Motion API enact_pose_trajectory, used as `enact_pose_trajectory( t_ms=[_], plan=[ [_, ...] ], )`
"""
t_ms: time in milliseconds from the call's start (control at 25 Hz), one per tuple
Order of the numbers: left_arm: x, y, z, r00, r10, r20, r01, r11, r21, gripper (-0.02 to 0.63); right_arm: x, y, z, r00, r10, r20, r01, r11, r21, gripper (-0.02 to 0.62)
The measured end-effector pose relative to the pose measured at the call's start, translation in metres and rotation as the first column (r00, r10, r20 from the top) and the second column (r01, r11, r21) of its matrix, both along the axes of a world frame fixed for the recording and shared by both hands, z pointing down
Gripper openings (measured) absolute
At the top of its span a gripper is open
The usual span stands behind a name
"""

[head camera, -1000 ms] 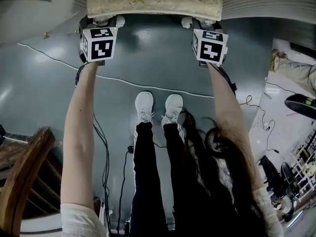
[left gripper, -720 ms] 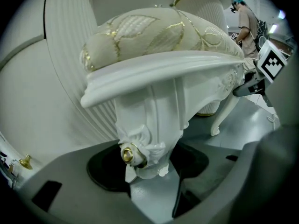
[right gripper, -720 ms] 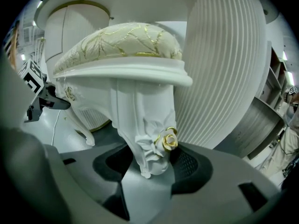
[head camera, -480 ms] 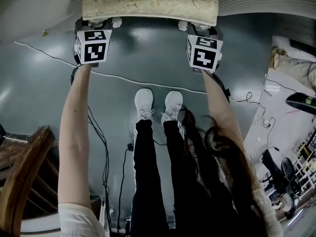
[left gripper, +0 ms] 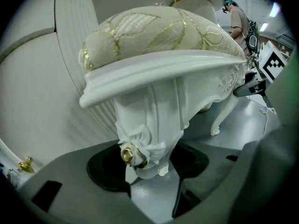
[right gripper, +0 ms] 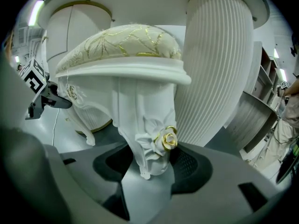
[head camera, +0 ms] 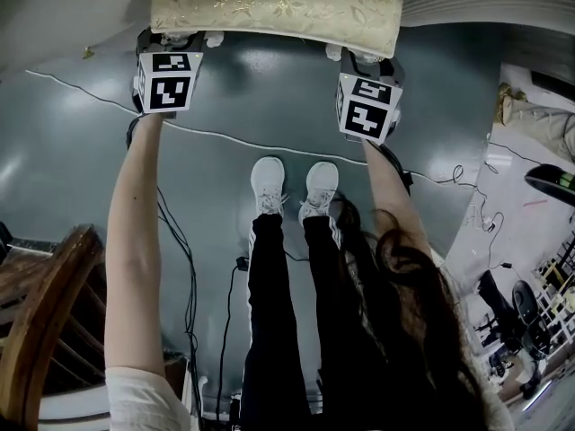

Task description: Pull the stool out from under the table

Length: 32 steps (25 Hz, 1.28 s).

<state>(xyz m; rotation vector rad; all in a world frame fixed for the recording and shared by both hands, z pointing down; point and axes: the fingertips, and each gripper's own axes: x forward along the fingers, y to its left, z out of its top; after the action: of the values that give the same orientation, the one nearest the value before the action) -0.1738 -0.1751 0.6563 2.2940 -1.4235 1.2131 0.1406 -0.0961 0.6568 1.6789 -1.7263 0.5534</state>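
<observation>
Your shoes (head camera: 268,187) stand on the floor (head camera: 81,169) right in the pull line, and a white cable (head camera: 234,137) crosses between them and the stool (head camera: 274,3); drag a foot of the stool onto that cable and it snags or tips. Left gripper (left gripper: 147,171): jaws fairly wide, clamped low on the left leg (left gripper: 149,125), pads either side of the carved foot just by the gold rose. Right gripper (right gripper: 152,169): same hold on the right leg (right gripper: 140,120). Both legs taper and are carved, so a hard tug could slide the pads down off the foot or chip the rose. From the head view the right gripper sits nearer you than the left; pull unevenly and the stool skews, likely swinging a back leg (left gripper: 224,115) into the fluted table pedestal (right gripper: 215,69) just beside it. Holding this low, with the cushion (left gripper: 154,31) high above, a jerk may rock the stool away from you. Its front edge shows near the table; how much is under, can't tell.
</observation>
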Motion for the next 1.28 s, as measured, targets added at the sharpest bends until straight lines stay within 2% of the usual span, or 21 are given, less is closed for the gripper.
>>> enact_pose_trajectory(
  t_ms=[320, 560, 1120, 1280],
  plan=[
    [0.003, 0.005, -0.002, 1.0, 0.012, -0.004, -0.012, 1.0, 0.007, 0.275, 0.003, 0.008, -0.001, 0.999, 0.032, -0.002, -0.032, 0.999, -0.019, 0.256],
    [-0.004, 0.015, 0.002, 0.999, 0.05, -0.004, -0.05, 0.999, -0.006, 0.275, -0.01, 0.035, 0.003, 0.997, 0.071, -0.002, -0.071, 0.997, -0.01, 0.256],
    [-0.003, 0.009, -0.004, 0.998, 0.064, -0.017, -0.063, 0.998, 0.011, 0.276, -0.013, 0.042, -0.002, 0.993, 0.121, -0.003, -0.121, 0.991, -0.059, 0.255],
    [0.0, -0.002, -0.004, 0.994, 0.106, 0.001, -0.106, 0.994, 0.002, 0.276, -0.016, 0.049, -0.001, 0.986, 0.165, -0.002, -0.165, 0.984, -0.066, 0.255]
  ],
)
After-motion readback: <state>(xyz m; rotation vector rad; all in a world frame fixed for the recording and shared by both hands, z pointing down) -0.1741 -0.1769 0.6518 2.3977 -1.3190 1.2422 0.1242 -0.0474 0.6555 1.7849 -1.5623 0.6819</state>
